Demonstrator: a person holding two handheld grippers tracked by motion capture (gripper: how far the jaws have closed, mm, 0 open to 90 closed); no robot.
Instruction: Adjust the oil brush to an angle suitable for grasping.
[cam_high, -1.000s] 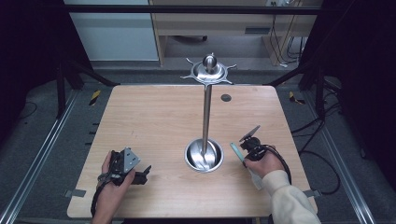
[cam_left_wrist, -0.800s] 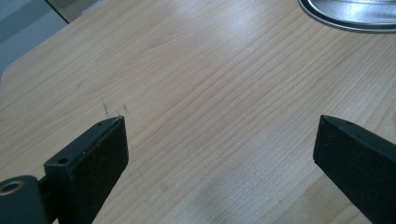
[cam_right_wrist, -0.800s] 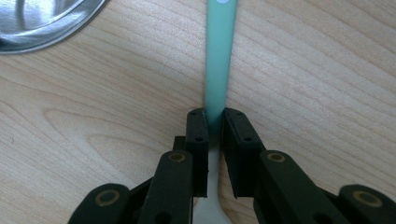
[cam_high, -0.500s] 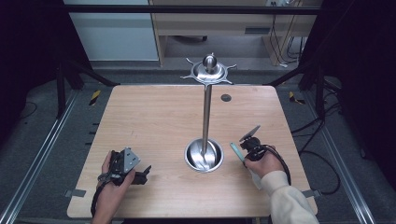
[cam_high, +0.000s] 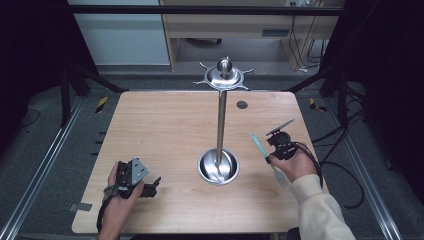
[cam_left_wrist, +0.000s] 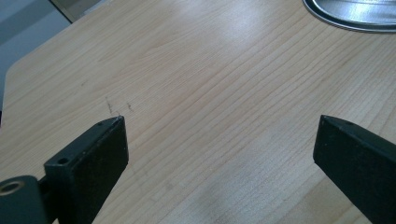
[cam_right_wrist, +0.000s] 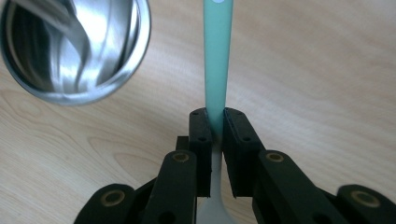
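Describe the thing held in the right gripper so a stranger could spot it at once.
Start at the wooden table and its tall steel stand, rising from a round base. To the stand's right, the right gripper pinches a slim utensil. Its mint-green handle is the only coloured thing there.

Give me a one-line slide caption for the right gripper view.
Right gripper clamps a teal-handled utensil above the wooden table, beside a shiny steel bowl.

Desk (cam_high: 165, 130) evenly lit from overhead; surroundings dark. Glare on steel bowl (cam_right_wrist: 74, 46). Gripper views soft, near jaws blurred.
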